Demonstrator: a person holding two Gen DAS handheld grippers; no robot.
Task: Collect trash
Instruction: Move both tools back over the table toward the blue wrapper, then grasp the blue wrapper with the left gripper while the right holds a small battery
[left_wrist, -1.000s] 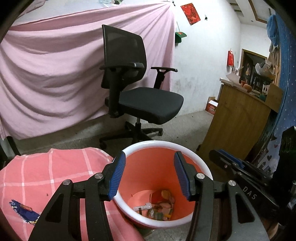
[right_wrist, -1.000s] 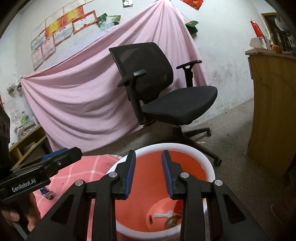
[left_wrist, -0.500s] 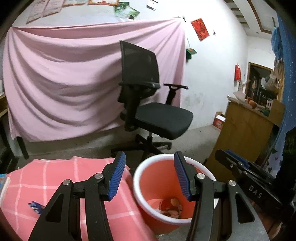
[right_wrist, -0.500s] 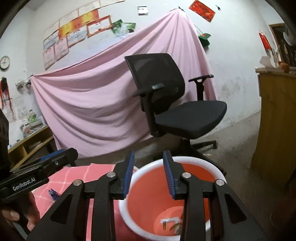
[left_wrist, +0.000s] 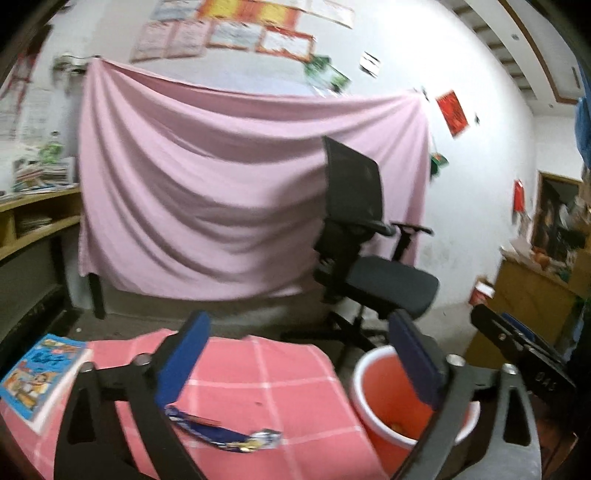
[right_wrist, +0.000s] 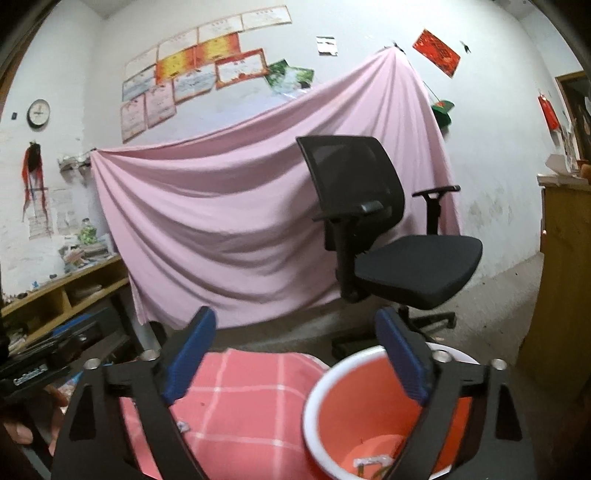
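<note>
The left gripper (left_wrist: 299, 354) is spread wide and holds nothing, above a pink checked cloth (left_wrist: 266, 373). A blue wrapper (left_wrist: 225, 435) lies flat on that cloth just under its left finger, with a book (left_wrist: 40, 373) at the cloth's left edge. The right gripper (right_wrist: 295, 354) is also wide apart and empty. A red bucket (right_wrist: 354, 398) stands beside the cloth, scraps in its bottom. Behind stands a black chair (right_wrist: 384, 236).
</note>
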